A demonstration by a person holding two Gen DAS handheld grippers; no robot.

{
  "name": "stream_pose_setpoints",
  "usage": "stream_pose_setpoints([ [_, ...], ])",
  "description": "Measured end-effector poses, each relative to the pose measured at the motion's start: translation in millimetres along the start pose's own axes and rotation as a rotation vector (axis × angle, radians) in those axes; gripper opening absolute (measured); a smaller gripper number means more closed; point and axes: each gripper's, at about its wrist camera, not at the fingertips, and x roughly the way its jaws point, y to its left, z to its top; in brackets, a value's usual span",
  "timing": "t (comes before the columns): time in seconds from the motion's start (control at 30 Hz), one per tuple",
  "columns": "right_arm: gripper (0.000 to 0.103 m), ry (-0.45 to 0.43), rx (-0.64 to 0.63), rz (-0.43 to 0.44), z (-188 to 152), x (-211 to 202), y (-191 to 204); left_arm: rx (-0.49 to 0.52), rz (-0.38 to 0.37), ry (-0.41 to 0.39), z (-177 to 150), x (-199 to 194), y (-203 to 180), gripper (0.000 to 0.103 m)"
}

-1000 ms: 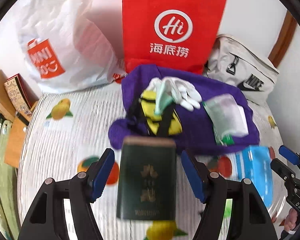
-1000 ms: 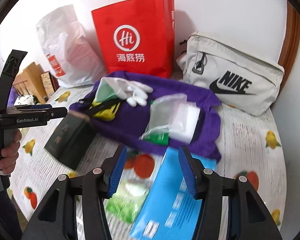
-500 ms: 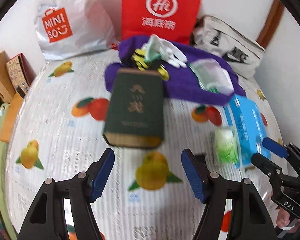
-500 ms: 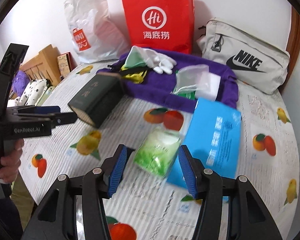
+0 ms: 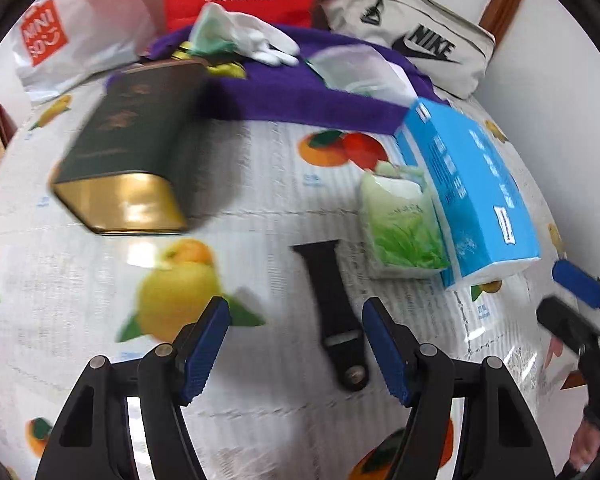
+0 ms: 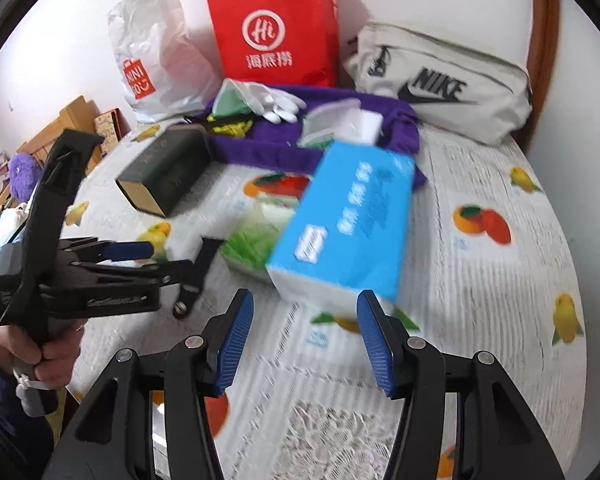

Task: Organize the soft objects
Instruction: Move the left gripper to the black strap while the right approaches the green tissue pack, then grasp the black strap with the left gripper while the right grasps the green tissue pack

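My left gripper (image 5: 295, 308) is open and points down at the fruit-print tablecloth (image 5: 260, 184). A black strap (image 5: 332, 312) lies flat under its gap, close to the right finger, and the pads do not press on it. My right gripper (image 6: 305, 304) is open too, with nothing between its fingers, just short of the blue tissue pack (image 6: 352, 224). A green tissue pack (image 5: 404, 220) leans against the blue one. Farther back, white gloves (image 5: 260, 40) and a clear plastic bag (image 5: 356, 68) lie on a purple cloth (image 5: 300, 88).
A dark green tin box (image 5: 132, 148) lies on its side ahead and left of the left gripper. A red paper bag (image 6: 276, 28), a white Miniso bag (image 6: 156, 52) and a grey Nike bag (image 6: 444, 84) line the back wall. A hand (image 6: 40, 344) holds the left gripper.
Both grippers have drawn back from the pile toward the near side and sunk lower. The tin box, once right between the left fingers in view, now lies farther ahead. The black strap has come into view.
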Motion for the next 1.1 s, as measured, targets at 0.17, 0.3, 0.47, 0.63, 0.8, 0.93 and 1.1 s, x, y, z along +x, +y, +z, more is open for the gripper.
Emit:
stream_pose_setpoints([
  [0.17,0.054,0.028,0.034,0.015,-15.0,9.6,-11.5,0.078,0.125,-0.061,-3.3,12.1,-23.0,0.056],
  [0.3,0.054,0.034,0.054,0.039,-19.6,15.4,-12.5,0.088,0.109,-0.066,-4.2,6.2,-17.4,0.027],
  [0.47,0.054,0.031,0.047,0.071,-20.9,18.5,-4.9,0.087,0.100,-0.044,-8.6,0.1,-6.1,0.027],
  [0.63,0.054,0.041,0.036,0.087,-20.7,20.6,4.7,0.068,0.093,-0.053,-6.9,3.2,-6.3,0.029],
  [0.8,0.054,0.026,0.023,0.121,-17.2,16.8,18.3,0.085,0.077,-0.057,-10.0,-2.6,0.0,0.021],
  [0.93,0.054,0.017,0.018,0.147,-10.0,17.1,34.4,0.060,0.110,-0.065,-18.2,-13.8,21.5,0.021],
  [1.1,0.054,-0.020,-0.071,0.145,2.4,18.9,69.9,0.023,0.163,-0.070,-28.5,-22.8,51.5,0.021],
])
